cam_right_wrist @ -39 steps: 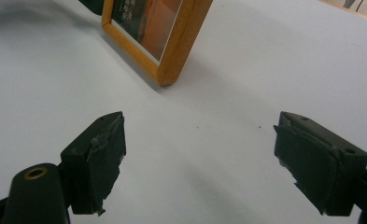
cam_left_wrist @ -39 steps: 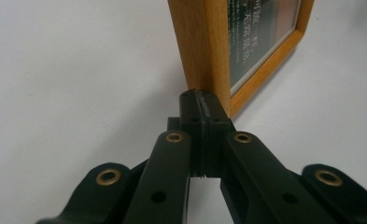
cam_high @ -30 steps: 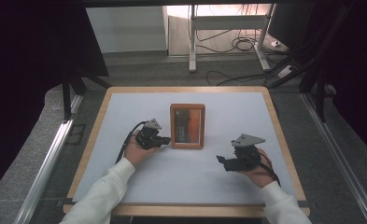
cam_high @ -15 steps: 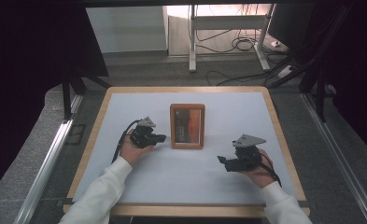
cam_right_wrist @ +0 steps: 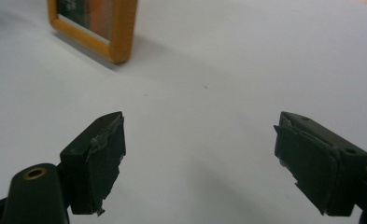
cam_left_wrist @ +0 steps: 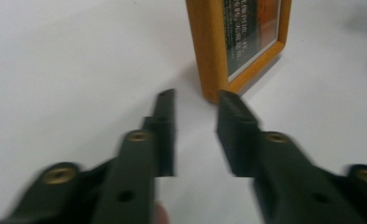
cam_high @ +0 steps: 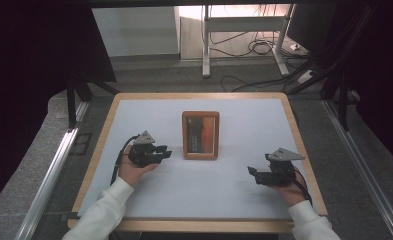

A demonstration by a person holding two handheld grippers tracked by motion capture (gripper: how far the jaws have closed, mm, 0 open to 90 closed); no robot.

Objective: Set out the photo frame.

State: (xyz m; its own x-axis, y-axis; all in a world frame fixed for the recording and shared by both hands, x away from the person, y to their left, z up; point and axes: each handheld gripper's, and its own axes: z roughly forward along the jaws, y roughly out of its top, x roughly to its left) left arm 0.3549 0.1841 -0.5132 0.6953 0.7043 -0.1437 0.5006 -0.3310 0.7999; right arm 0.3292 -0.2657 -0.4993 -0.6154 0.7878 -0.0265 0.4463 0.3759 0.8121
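Note:
A wooden picture frame (cam_high: 200,135) with a dark and orange picture lies flat at the middle of the white table top (cam_high: 224,190). My left gripper (cam_high: 165,152) sits just left of the frame's near-left corner, pointing at it without touching. In the left gripper view its jaws (cam_left_wrist: 197,105) stand a little apart with nothing between them, and the frame's corner (cam_left_wrist: 214,56) is just ahead. My right gripper (cam_high: 251,172) rests near the front right and points left. Its jaws (cam_right_wrist: 200,140) are wide open over bare table, with the frame (cam_right_wrist: 120,28) farther off.
A wooden rim (cam_high: 199,225) borders the table. Beyond the far edge are a metal stand (cam_high: 206,45) and loose cables (cam_high: 254,47) on the floor. Dark curtains hang at both sides.
My left gripper has drawn back to the left, a little away from the frame. The right gripper has shifted slightly to the right. The frame has not moved.

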